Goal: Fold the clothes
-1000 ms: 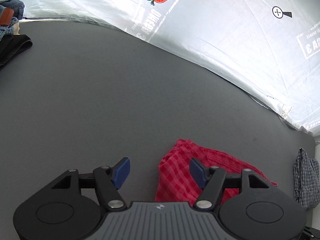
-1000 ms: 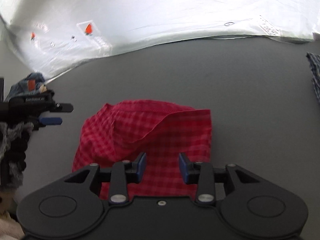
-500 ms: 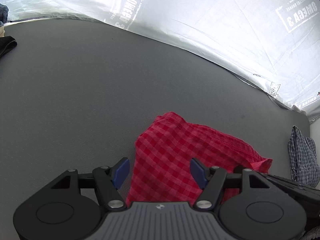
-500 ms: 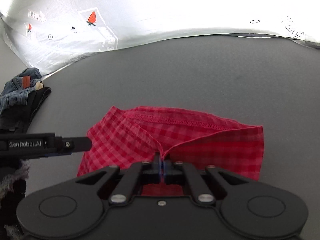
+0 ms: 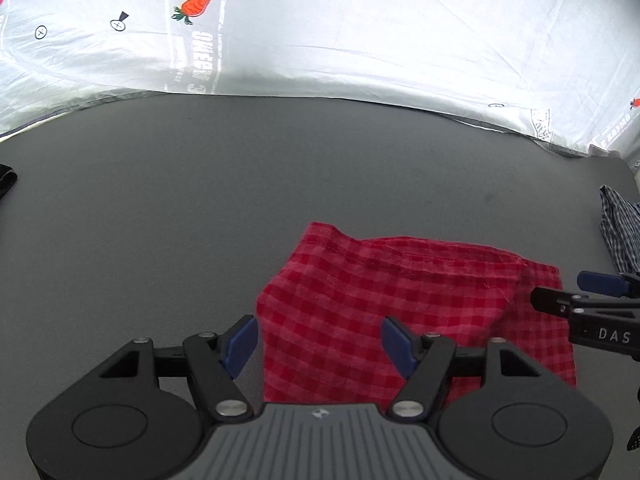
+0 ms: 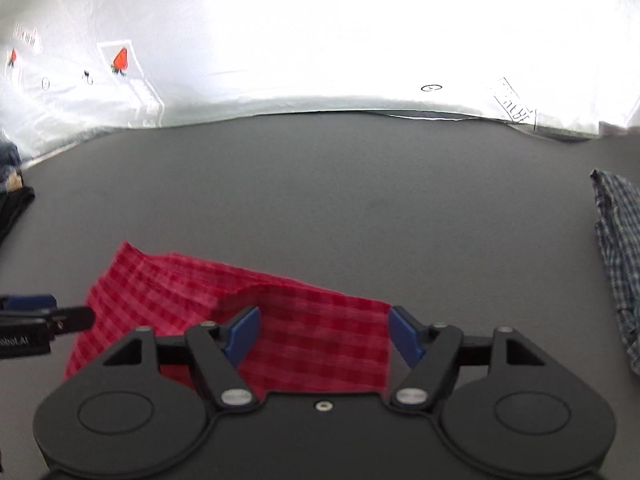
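Two views show the work, and I take the left wrist one first. The left gripper has its jaws spread and opening a little more, with nothing pressed between them; the left part of the red checked cloth lies under and between the blue pads. The cloth rests on the grey counter, in the near right part of this view. It is already doubled, with a stitched hem along the far edge and a raised lip near the far right corner. To do this step well, I judge the jaws should come down over the near left edge and pinch both layers together, not only the top one. The right gripper enters from the right, near the cloth's right side.

In the right wrist view, the right gripper has its jaws opening wide and the cloth is released, lying flat under them. The red checked cloth looks soft and thin, with one diagonal ridge in the middle. I think this ridge should be smoothed before the next fold. A blue checked garment lies well apart at the right.
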{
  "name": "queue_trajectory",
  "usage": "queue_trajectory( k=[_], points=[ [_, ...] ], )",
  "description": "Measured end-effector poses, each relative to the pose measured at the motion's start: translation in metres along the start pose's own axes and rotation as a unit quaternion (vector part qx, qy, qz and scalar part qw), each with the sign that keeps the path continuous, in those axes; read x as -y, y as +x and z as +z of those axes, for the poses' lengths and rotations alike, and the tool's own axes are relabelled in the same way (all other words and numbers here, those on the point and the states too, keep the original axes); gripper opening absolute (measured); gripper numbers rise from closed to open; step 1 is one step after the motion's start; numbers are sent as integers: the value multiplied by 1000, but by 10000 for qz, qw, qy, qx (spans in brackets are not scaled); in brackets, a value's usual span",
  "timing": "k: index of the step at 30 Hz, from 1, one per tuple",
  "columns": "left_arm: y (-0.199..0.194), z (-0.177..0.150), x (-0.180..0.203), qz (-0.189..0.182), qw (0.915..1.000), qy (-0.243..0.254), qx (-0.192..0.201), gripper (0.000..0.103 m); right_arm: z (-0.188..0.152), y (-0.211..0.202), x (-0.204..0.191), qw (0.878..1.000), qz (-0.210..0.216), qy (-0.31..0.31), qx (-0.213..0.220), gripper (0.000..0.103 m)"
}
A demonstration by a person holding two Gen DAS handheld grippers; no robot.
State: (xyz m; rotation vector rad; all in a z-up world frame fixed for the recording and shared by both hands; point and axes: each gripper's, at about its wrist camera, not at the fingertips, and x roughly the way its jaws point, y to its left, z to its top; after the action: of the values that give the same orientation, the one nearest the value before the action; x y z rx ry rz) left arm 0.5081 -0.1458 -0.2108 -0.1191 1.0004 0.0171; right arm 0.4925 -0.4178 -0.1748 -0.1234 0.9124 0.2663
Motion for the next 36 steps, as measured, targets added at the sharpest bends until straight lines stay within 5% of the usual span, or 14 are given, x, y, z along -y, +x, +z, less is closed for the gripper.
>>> queue_trajectory(
  k=[7,18,29,36],
  points=[
    [46,8,25,33,9974,312,-641,75,-7,10,1,9986,300,-427,-121,100],
    [62,9,13,-87,9954,45,-958,86,0,50,-4,9932,666,-844,-446,100],
    [59,12,8,-152,9960,117,-868,90,2,63,-4,9878,1076,-1004,-514,94],
    [53,23,-9,-178,9985,245,-459,89,2,62,-13,9818,1285,-1328,-436,70]
  ],
)
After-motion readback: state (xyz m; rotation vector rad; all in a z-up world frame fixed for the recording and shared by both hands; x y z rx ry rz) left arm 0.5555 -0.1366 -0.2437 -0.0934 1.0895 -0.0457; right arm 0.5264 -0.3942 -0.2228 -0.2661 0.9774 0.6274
